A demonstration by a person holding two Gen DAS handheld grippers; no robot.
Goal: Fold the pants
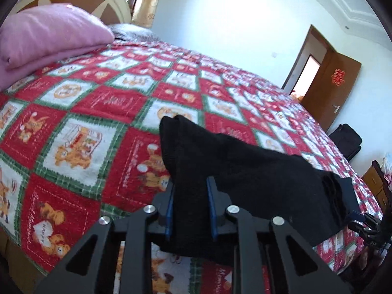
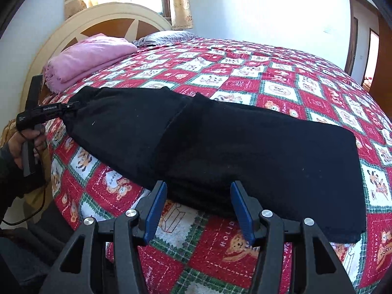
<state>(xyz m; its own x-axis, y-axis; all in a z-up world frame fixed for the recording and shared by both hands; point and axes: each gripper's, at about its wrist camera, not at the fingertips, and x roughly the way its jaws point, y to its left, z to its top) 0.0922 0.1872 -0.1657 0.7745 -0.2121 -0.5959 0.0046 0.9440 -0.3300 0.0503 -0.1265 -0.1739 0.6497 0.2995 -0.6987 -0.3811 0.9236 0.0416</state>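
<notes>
The black pants (image 2: 220,142) lie folded lengthwise across the red patterned bedspread (image 2: 281,73). My left gripper (image 1: 191,193) is shut on one end of the pants (image 1: 232,171) and holds it a little above the bed; it also shows at the left of the right wrist view (image 2: 66,107), pinching the fabric. My right gripper (image 2: 198,191) is open, its blue pads on either side of the pants' near edge without clamping it. In the left wrist view the right gripper (image 1: 352,210) sits at the pants' far end.
A folded pink blanket (image 2: 90,56) and a grey pillow (image 2: 166,36) lie by the cream headboard (image 2: 110,17). A brown door (image 1: 335,85) stands open at the far wall, with a black bag (image 1: 348,139) on the floor beside the bed.
</notes>
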